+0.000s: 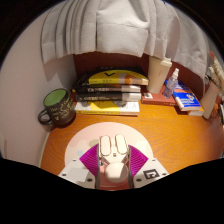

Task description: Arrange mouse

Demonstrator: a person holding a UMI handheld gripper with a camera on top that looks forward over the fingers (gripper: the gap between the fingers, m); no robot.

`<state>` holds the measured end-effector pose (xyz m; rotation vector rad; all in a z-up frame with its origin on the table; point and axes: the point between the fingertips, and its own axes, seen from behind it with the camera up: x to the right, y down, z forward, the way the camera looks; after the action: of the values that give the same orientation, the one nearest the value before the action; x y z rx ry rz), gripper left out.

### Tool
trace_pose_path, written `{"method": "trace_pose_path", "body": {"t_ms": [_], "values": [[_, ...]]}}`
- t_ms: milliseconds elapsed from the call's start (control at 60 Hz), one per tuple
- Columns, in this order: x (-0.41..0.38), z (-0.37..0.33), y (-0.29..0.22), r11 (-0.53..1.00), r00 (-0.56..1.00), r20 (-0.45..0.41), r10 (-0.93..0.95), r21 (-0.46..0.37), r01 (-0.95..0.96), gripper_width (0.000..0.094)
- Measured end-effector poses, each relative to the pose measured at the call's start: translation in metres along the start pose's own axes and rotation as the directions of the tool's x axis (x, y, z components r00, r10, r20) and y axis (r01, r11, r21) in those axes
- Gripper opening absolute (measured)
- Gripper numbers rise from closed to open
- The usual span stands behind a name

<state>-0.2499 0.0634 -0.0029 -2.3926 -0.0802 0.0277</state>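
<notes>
A white computer mouse (113,155) sits between my gripper's (114,160) two fingers, its buttons pointing away from me. The magenta pads (91,157) press against both of its sides, so the gripper is shut on it. The mouse is at the near end of an orange-brown wooden desk (170,135). I cannot tell whether it rests on the desk or is lifted just above it.
A green mug (57,106) stands at the left of the desk. A stack of books (110,92) lies at the back, with bottles (160,75) and a blue box (187,99) to its right. White curtains (110,30) hang behind.
</notes>
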Motion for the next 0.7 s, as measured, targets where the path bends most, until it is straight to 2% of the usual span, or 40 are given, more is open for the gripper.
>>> {"method": "trace_pose_path", "body": {"t_ms": [17,50,67,83,250,283,333,350,383,567,700], "values": [[0.0,0.002,0.005,1.0,1.0,-0.001,0.0,-0.008,0.0,0.0398],[0.0,0.006,0.017,0.999,1.0,-0.004,0.007,-0.032,-0.007,0.0408],[0.0,0.003,0.011,1.0,1.0,-0.004,0.01,-0.011,-0.01,0.0369],[0.0,0.006,0.011,1.0,1.0,-0.007,0.007,0.01,-0.007,0.0412],[-0.001,0.005,0.013,1.0,1.0,0.004,0.013,-0.014,-0.013,0.0546],[0.0,0.003,0.013,0.999,1.0,0.014,0.02,-0.03,-0.02,0.0634],[0.004,-0.005,0.005,0.999,1.0,0.016,0.027,-0.02,-0.027,0.0852],[0.005,-0.009,0.001,1.0,1.0,0.017,0.026,-0.008,-0.026,0.088],[0.009,-0.019,-0.009,1.0,1.0,0.018,0.022,0.018,-0.022,0.0858],[0.042,-0.11,-0.058,0.989,0.998,0.058,0.017,0.146,-0.025,0.0867],[0.089,-0.184,-0.07,0.977,0.998,0.058,0.027,0.211,-0.039,0.0866]]}}
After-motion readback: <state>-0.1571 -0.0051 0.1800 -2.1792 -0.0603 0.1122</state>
